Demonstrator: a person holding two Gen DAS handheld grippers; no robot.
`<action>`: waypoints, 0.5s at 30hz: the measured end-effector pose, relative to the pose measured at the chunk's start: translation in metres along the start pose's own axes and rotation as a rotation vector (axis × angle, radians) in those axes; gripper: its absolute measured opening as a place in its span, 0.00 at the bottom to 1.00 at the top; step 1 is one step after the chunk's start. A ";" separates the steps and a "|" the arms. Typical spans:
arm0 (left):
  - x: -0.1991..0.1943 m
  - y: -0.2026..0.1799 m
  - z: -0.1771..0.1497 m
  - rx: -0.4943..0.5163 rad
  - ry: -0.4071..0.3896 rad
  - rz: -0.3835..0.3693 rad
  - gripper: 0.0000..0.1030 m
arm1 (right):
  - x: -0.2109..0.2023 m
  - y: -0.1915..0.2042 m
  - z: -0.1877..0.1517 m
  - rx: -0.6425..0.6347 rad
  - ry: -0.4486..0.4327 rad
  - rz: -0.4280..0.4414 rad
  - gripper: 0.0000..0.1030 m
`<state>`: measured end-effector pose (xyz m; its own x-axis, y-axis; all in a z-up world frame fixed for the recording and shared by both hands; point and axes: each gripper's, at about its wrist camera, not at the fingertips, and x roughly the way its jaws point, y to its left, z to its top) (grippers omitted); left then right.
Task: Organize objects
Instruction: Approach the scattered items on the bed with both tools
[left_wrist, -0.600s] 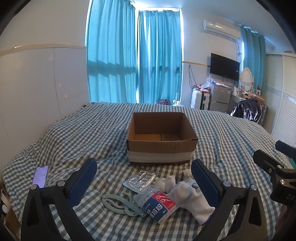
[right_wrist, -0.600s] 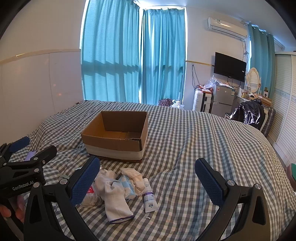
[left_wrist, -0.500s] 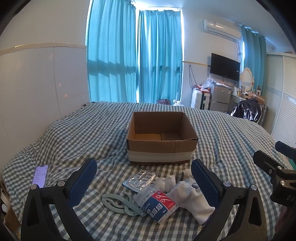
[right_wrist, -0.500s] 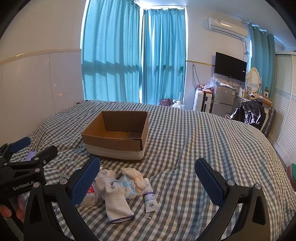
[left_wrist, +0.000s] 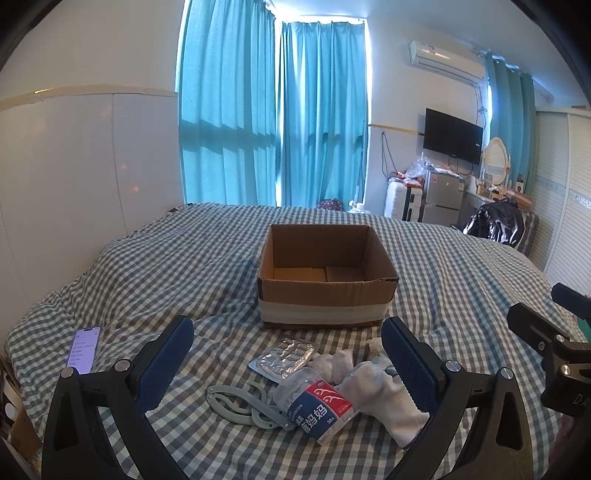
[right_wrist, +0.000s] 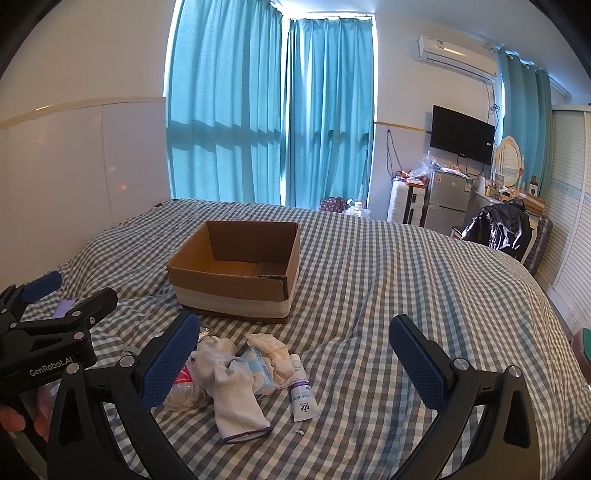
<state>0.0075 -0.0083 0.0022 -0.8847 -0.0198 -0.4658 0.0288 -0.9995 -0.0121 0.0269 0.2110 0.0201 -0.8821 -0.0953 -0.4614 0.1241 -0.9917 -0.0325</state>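
Observation:
An open, empty cardboard box (left_wrist: 325, 280) (right_wrist: 236, 273) stands on the checked bed. In front of it lies a pile: a silver blister pack (left_wrist: 284, 358), a floss-pick bottle with a red and blue label (left_wrist: 317, 406), a grey-green folded hanger (left_wrist: 243, 402), white socks (left_wrist: 380, 391) (right_wrist: 232, 391), a tissue pack (right_wrist: 260, 373) and a small white tube (right_wrist: 303, 391). My left gripper (left_wrist: 288, 358) is open and empty, just short of the pile. My right gripper (right_wrist: 295, 354) is open and empty over the pile's right side.
A phone (left_wrist: 83, 349) lies at the bed's left edge. Each gripper shows at the edge of the other's view (left_wrist: 554, 343) (right_wrist: 44, 332). White wall panels stand left; teal curtains, a TV (left_wrist: 452, 134), a fridge and a wardrobe stand behind and right.

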 end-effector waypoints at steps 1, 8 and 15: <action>0.000 0.000 0.000 0.001 0.000 -0.001 1.00 | 0.000 0.000 0.000 0.000 0.001 0.004 1.00; 0.009 -0.003 -0.007 0.012 0.040 -0.018 1.00 | 0.006 0.004 -0.005 -0.013 0.031 0.021 1.00; 0.024 -0.005 -0.017 0.032 0.112 -0.010 1.00 | 0.017 0.004 -0.012 -0.010 0.073 0.041 1.00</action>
<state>-0.0065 -0.0038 -0.0239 -0.8273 -0.0088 -0.5617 0.0039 -0.9999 0.0100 0.0172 0.2064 0.0017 -0.8406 -0.1288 -0.5261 0.1644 -0.9862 -0.0212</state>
